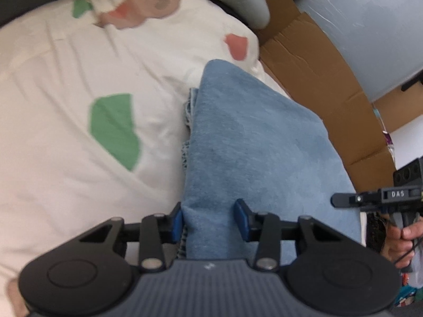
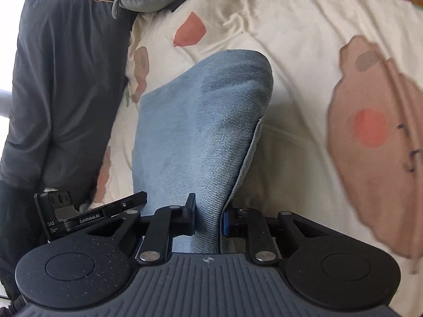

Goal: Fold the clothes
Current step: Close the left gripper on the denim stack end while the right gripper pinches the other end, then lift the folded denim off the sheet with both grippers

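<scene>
Denim (image 2: 201, 132), a pale blue garment that looks like folded jeans, is seen lying on a cream bedspread (image 1: 66, 158) printed with green and coral patches. In the right wrist view its near edge is raised and pinched between the pads of the right gripper (image 2: 208, 222), whose jaws are drawn narrow on the cloth, with the seam bunched at the blue pad. In the left wrist view the left gripper (image 1: 208, 218) is held at the near frayed edge of the same fabric; its jaws stand partly apart, one pad seems to touch the cloth while the other is set clear of it, so no firm hold is shown there.

For the fold to be made well, the left jaws should be closed on all layers before any lift is shared, and both corners should be kept level so the crease is laid straight. Tension should be held light, since denim is stiff and may spring back. A dark grey pillow (image 2: 60, 92) and cardboard (image 1: 317, 79) are seen beyond the bed's edges.
</scene>
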Tool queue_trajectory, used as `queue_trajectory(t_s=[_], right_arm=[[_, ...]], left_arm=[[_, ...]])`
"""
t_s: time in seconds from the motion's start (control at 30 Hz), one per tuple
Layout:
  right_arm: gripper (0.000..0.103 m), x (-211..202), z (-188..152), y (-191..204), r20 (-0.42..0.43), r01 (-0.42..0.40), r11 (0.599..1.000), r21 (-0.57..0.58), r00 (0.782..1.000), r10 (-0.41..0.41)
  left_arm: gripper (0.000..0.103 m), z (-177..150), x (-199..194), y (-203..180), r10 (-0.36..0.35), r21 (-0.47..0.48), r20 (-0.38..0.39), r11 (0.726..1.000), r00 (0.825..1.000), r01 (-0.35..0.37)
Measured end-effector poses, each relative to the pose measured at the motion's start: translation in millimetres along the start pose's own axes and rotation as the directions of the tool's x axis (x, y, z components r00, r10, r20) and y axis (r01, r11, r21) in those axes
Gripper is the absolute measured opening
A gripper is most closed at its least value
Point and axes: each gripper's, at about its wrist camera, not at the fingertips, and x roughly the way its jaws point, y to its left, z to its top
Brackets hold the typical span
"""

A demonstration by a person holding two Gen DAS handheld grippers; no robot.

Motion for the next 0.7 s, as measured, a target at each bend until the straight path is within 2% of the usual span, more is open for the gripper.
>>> queue_trajectory(t_s=[0.4,0.7], right_arm=[[0.018,-80,0,-41,0.003,0.133,0.991,0.002,0.991,-0.133],[0.018,-123,-17,-86,0.041,0.161,0.985,0.059,0.986,-0.164]], left_arm=[[0.042,-16,57,-69,-0.112,0.016,-0.083,0.993,0.990,0.114],[0.041,-26,87,-119,-0.127,0.058,-0.129,0.989,0.984,0.135]])
